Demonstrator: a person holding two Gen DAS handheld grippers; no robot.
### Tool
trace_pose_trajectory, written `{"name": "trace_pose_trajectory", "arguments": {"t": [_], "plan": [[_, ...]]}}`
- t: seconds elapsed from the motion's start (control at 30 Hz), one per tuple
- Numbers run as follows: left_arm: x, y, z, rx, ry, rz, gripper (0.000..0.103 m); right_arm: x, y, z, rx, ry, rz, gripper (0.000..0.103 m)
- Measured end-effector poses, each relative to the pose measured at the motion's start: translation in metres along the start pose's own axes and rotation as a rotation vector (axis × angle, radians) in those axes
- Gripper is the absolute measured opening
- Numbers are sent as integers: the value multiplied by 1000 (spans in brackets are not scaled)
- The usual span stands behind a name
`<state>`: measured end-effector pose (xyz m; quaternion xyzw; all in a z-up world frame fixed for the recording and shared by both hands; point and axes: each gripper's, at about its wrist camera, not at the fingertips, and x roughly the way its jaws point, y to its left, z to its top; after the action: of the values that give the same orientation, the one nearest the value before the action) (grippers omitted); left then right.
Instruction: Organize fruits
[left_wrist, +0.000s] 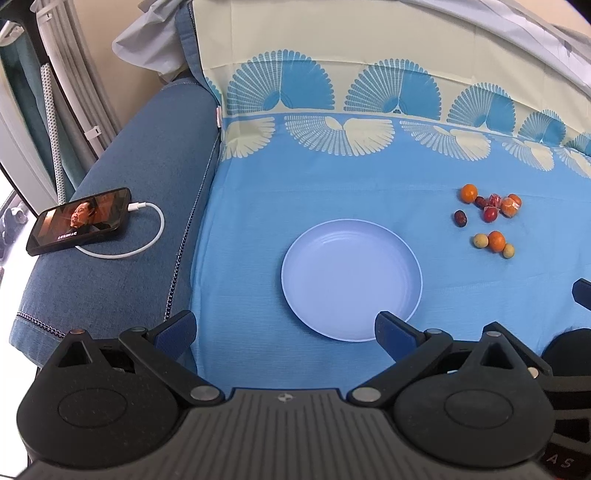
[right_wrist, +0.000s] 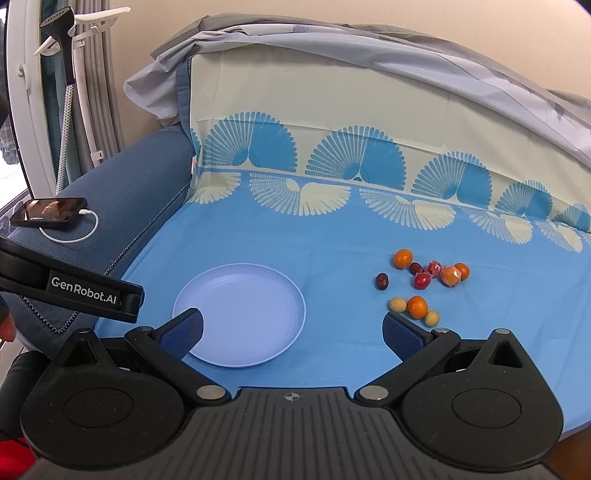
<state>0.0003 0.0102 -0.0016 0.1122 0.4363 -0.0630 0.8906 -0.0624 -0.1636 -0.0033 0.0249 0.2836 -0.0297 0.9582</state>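
Note:
A pale blue plate (left_wrist: 351, 229) (right_wrist: 240, 273) lies bare on the blue cloth. To its right sit several small fruits: an orange (left_wrist: 469, 193) (right_wrist: 402, 258), dark red dates (left_wrist: 460, 218) (right_wrist: 382, 281), wrapped red and orange pieces (left_wrist: 511, 206) (right_wrist: 451, 276), and a nearer orange (left_wrist: 496, 240) (right_wrist: 417, 307) between two yellowish balls (left_wrist: 480, 240) (right_wrist: 397, 305). My left gripper (left_wrist: 286, 334) stands open at the plate's near edge, holding nothing. My right gripper (right_wrist: 293, 332) is also open, between plate and fruits, with nothing in it.
A phone (left_wrist: 79, 220) (right_wrist: 50, 211) with a white cable lies on the blue sofa arm (left_wrist: 122, 177) at left. The patterned cloth rises up the backrest (right_wrist: 332, 129) behind. The left gripper's body (right_wrist: 70, 291) juts in from the left in the right wrist view.

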Motion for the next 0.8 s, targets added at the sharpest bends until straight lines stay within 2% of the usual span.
{"name": "trace_pose_trajectory", "arguments": {"t": [0.23,0.43,0.53,0.63,0.8], "plan": [[1,-5,1,16,7,5,103,4,-6,-1,24,2,8,103],[9,-10,5,12,28,-47,103,13,-19,-3,82,7,-10,103],[14,-19,10,27,41,-52,103,15,-36,-6,140,-15,-39,103],[22,-34,16,53,43,-53,103,24,-59,-10,188,2,-85,103],[45,-67,34,108,74,-82,103,38,-103,-16,256,-2,-197,103]]}}
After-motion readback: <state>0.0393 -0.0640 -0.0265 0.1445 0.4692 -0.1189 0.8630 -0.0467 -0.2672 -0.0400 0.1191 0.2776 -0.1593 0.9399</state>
